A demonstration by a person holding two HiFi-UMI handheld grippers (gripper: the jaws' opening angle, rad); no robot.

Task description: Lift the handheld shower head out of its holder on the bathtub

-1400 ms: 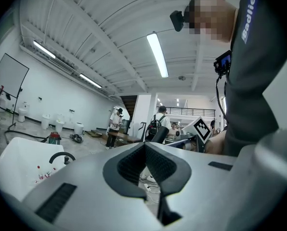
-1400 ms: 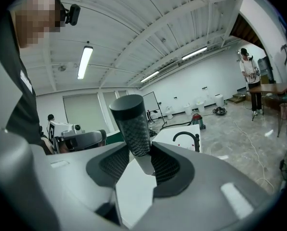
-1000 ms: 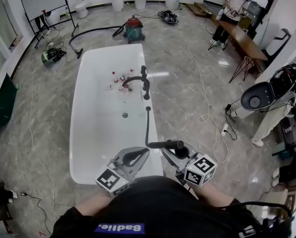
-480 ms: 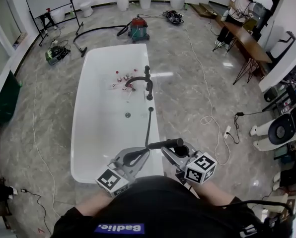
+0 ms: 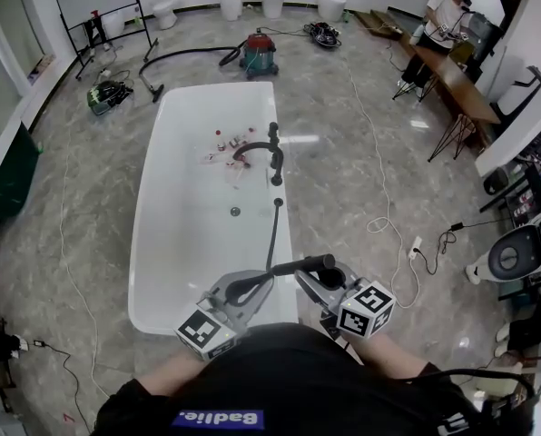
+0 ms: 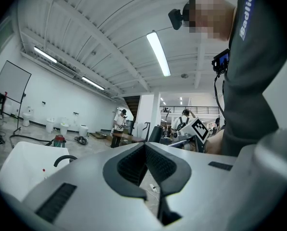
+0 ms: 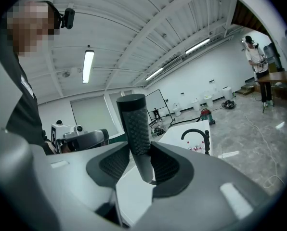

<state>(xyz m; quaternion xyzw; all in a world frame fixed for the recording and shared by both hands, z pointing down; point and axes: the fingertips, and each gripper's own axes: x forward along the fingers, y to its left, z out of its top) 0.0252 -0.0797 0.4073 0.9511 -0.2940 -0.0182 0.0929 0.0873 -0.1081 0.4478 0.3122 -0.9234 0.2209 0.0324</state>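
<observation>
Shower head (image 5: 300, 264) at lower centre, over bathtub (image 5: 148, 207) near rim, clamped across textured handle by R gripper (image 5: 318, 278). L gripper (image 5: 241, 287) jaws together, empty. Prob. light, rigid; textured grip shouldn't slip; hose (image 5: 271, 230) likely tugs back. Best hold: mid-handle, as now.

At the near end of the bathtub (image 5: 145, 243), the person's dark torso (image 5: 280, 380) hides both hands and the rear parts of the left gripper (image 5: 252, 282) and the right gripper (image 5: 323, 273). The red-and-white items (image 5: 227, 143) inside the bathtub, beside its faucet (image 5: 263, 153), are too small to tell. The holder of the shower head (image 5: 293, 265) on the bathtub rim cannot be made out.
</observation>
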